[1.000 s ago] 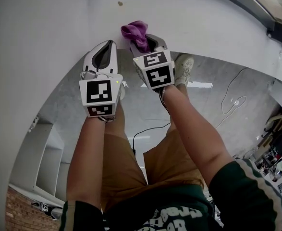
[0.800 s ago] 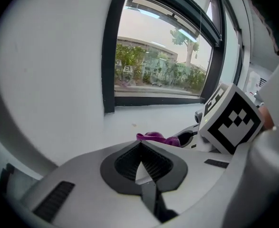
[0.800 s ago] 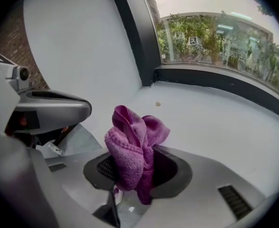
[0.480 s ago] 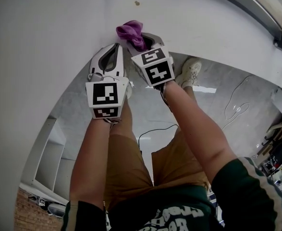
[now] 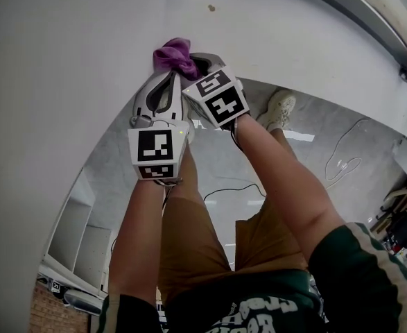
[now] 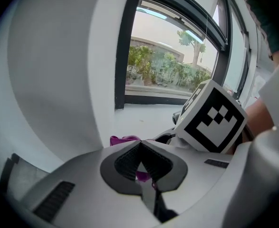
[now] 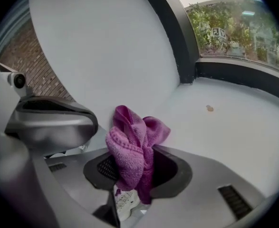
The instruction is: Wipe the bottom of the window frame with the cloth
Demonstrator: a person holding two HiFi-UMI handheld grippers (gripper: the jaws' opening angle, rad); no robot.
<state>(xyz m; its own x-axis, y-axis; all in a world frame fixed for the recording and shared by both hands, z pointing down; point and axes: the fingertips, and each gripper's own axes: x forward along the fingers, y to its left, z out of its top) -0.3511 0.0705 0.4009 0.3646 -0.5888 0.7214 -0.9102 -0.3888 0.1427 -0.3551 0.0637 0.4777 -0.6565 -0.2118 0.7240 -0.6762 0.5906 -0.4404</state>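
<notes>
Here, cloth bunched inside closed right tool.

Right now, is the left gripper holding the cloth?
No, the cloth is clamped in the right gripper; the left gripper is shut, empty.

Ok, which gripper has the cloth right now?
The right gripper, jaws shut on the bunched purple cloth. The left gripper has its jaws together, holding nothing.

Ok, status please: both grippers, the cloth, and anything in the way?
Right gripper shut on purple cloth, at the sill. Left gripper shut, empty, beside it. Small brown speck on sill ahead; nothing else blocks.
</notes>
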